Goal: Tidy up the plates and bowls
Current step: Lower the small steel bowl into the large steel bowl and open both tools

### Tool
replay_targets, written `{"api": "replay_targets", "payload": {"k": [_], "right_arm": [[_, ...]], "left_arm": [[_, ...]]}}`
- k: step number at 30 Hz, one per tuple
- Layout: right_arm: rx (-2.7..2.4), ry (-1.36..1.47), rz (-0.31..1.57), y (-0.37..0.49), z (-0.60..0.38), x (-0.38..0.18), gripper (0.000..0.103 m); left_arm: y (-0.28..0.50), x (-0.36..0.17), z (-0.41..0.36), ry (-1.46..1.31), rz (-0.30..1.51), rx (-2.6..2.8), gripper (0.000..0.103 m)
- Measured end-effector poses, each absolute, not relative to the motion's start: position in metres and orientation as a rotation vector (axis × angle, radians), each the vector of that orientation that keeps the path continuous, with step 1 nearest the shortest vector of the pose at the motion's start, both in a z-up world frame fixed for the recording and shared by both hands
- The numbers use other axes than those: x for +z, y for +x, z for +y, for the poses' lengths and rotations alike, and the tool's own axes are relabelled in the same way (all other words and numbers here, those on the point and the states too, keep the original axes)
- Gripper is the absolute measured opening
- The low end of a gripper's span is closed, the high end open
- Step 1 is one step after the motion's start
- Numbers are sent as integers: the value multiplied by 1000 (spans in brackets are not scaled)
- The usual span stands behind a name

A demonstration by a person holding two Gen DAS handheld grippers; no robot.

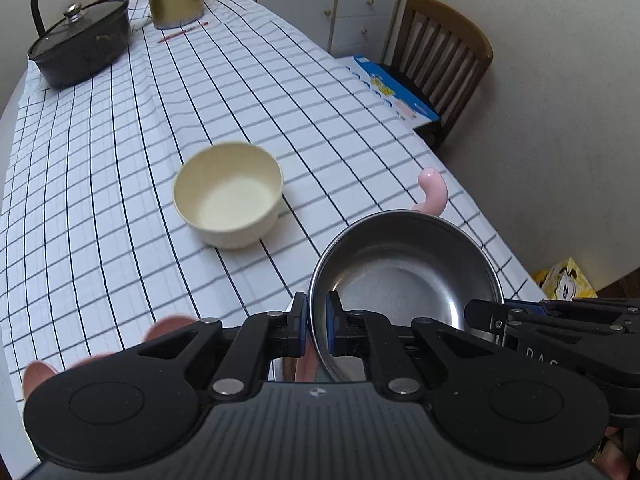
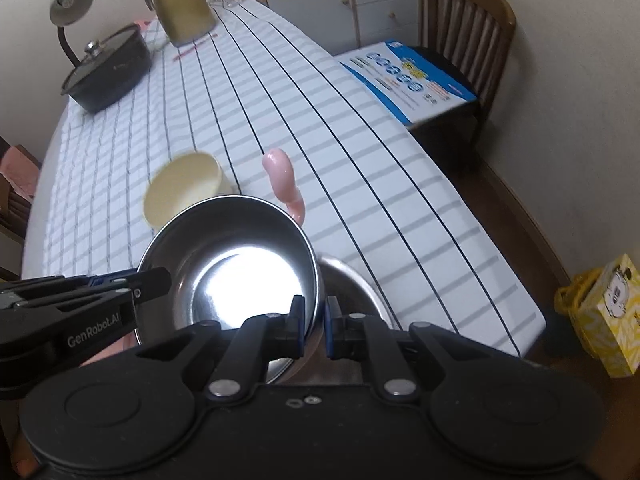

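Above the checked tablecloth [image 1: 120,184], both jaws clamp narrowly on the steel bowl [image 1: 404,276] rim.

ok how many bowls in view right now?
2 for sure. Cream bowl sits mid-table on the checked cloth. Steel bowl is clamped at its rim by left gripper and right gripper. Another steel rim beneath it may be a third, mostly hidden.

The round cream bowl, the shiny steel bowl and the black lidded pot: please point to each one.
Round cream bowl [image 1: 228,196], left wrist view, inner floor.
Shiny steel bowl [image 1: 404,280], left wrist view, inner floor.
Black lidded pot [image 1: 82,46], left wrist view, lid.
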State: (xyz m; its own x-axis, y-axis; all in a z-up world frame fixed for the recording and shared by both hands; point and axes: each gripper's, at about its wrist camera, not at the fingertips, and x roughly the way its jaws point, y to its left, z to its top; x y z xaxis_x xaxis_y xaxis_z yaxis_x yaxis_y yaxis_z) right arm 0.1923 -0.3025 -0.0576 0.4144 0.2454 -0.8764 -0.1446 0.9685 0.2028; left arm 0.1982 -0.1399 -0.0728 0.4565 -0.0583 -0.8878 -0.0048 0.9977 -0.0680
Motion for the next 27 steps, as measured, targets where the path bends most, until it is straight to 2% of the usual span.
{"api": "replay_targets", "payload": {"k": [15, 27], "right_arm": [[224, 106, 1176, 169, -310, -97, 10], [222, 122, 1216, 165, -312, -111, 10]], "left_arm": [[188, -112, -149, -42, 1155, -48, 8], [187, -121, -151, -22, 1172, -53, 8]]}}
